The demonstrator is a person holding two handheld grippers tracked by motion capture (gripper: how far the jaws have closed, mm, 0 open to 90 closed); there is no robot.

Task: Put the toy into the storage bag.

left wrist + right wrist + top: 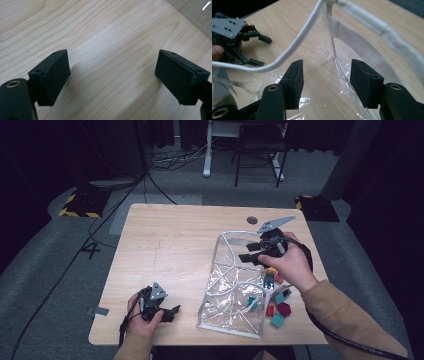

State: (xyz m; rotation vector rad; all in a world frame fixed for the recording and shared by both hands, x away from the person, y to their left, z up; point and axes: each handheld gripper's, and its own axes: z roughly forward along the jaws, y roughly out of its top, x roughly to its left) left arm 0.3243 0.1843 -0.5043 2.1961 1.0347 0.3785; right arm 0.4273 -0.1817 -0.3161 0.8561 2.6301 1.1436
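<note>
- Table (165, 245): carries a clear plastic bag (232, 292) at its right half, with toy bricks (278, 308) loose beside it.
- Right claw (248, 252): spread over the bag's mouth, empty; the limp rim may collapse.
- Left claw (174, 312): spread, idle, leaving the bag unsteadied.

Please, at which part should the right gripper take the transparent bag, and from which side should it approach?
Probably the white piped rim of the transparent bag. It is firm and stands raised before the right gripper, while the film is slack and slippery. Approach from the bag's open mouth, one jaw inside and one outside, across the rim.
</note>
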